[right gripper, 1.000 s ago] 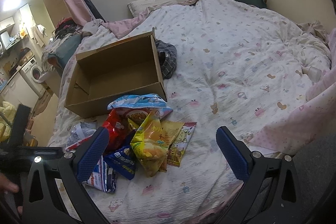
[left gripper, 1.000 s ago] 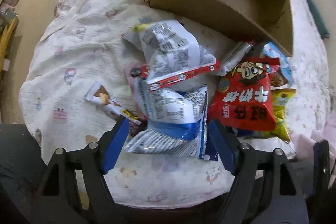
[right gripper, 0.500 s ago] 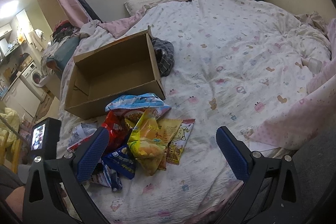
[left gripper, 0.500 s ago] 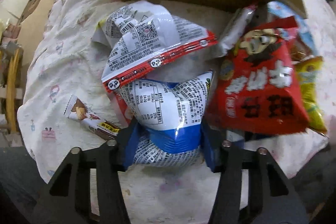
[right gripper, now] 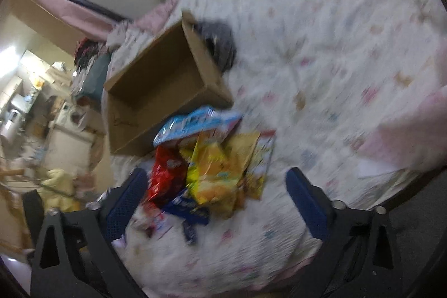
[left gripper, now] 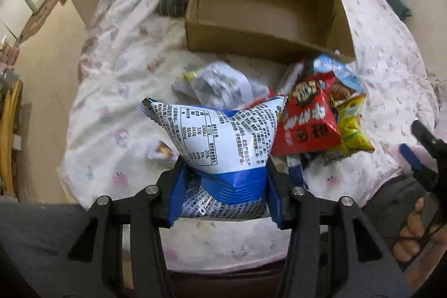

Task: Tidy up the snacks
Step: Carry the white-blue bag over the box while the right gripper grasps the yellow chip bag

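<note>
A: What is held by the left gripper [left gripper: 223,193]?
B: A blue-and-white snack bag [left gripper: 220,141] is clamped between its jaws, raised above the bedspread [left gripper: 117,113].
A: And the right gripper [right gripper: 215,200]?
B: Its jaws are spread wide, nothing gripped. Beyond, a red bag [left gripper: 306,122] and yellow bag [right gripper: 212,175] are piled before the open cardboard box [left gripper: 265,10].

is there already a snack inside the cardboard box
No, the cardboard box shows only bare brown floor inside in the left wrist view.
</note>
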`<move>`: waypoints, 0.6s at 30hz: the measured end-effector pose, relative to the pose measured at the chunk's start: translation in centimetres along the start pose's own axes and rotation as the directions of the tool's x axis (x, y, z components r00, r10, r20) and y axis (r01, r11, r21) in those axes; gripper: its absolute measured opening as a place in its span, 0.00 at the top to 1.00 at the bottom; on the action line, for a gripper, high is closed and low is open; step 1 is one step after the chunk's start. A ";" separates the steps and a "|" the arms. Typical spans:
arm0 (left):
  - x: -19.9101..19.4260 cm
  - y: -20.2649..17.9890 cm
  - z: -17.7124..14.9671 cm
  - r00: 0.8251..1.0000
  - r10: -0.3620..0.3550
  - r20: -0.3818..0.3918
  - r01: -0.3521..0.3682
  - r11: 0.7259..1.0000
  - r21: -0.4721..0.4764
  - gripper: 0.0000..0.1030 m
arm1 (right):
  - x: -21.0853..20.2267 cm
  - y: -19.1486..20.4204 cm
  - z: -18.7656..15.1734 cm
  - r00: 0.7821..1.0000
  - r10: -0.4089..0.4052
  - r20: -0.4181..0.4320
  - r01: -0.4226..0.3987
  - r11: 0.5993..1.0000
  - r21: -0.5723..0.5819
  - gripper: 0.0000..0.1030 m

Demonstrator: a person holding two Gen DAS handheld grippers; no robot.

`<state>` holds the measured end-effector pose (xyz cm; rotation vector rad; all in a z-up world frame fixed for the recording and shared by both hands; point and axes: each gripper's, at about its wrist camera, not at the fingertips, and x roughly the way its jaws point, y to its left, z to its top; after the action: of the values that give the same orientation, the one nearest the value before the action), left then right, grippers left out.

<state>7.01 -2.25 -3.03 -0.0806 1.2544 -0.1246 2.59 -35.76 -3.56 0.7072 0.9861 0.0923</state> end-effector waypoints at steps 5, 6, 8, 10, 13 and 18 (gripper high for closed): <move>0.6 0.6 0.8 0.999 -0.035 0.006 0.036 0.999 -0.039 0.56 | 4.3 1.9 -0.1 0.980 -0.012 -0.199 0.001 0.999 -0.052 0.23; 0.7 0.7 0.8 0.999 -0.042 0.006 0.043 0.998 -0.045 0.56 | 4.9 2.3 -0.1 0.977 -0.038 -0.208 0.022 0.997 -0.077 0.23; 0.8 0.8 0.8 0.998 -0.055 0.004 0.055 0.997 -0.056 0.56 | 6.7 3.0 -0.5 0.965 -0.088 -0.248 0.059 0.991 -0.123 0.24; 0.7 0.7 0.8 0.998 -0.063 0.003 0.063 0.996 -0.058 0.56 | 8.3 3.6 -0.8 0.952 -0.136 -0.273 0.096 0.983 -0.154 0.26; 0.6 0.6 0.9 0.998 -0.067 0.004 0.067 0.996 -0.057 0.56 | 9.8 3.3 -1.0 0.942 -0.177 -0.287 0.130 0.976 -0.177 0.38; 0.0 1.0 1.6 0.997 -0.075 0.025 0.076 0.995 -0.069 0.56 | 9.7 2.9 -1.2 0.943 -0.160 -0.293 0.116 0.980 -0.163 0.56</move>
<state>8.57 -1.32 -2.70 -0.1900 1.2334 -0.1446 7.87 -29.22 -9.40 0.4961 1.3097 0.1512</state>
